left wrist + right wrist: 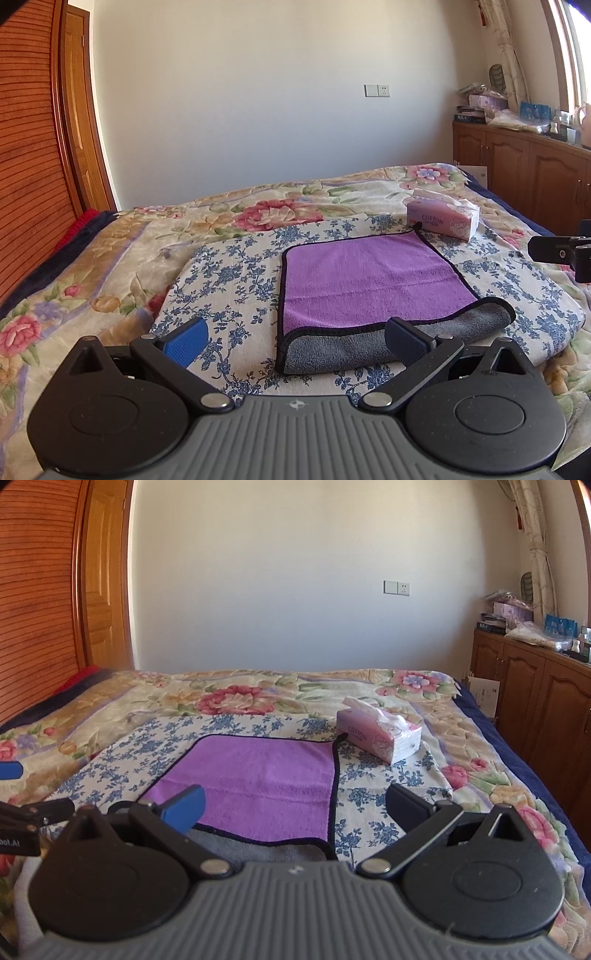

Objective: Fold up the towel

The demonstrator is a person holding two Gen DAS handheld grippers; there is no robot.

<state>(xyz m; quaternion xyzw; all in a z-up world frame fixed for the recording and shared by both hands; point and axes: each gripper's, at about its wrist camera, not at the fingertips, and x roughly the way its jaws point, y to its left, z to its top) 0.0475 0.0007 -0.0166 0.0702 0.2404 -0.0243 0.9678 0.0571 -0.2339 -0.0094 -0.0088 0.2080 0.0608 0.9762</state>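
A purple towel (369, 280) with a black hem and grey underside lies on a blue-flowered cloth (229, 273) on the bed. Its near edge is turned over, showing a grey strip. It also shows in the right wrist view (266, 779). My left gripper (295, 338) is open and empty, just short of the towel's near edge, jaws wide around its left corner. My right gripper (295, 806) is open and empty above the towel's near right corner. The right gripper's side shows at the right edge of the left wrist view (565, 253).
A pink tissue pack (443, 218) lies just beyond the towel's far right corner, also in the right wrist view (380, 734). The floral bedspread (92, 273) covers the bed. A wooden cabinet (535, 701) with clutter stands right; a wooden wardrobe (29, 177) stands left.
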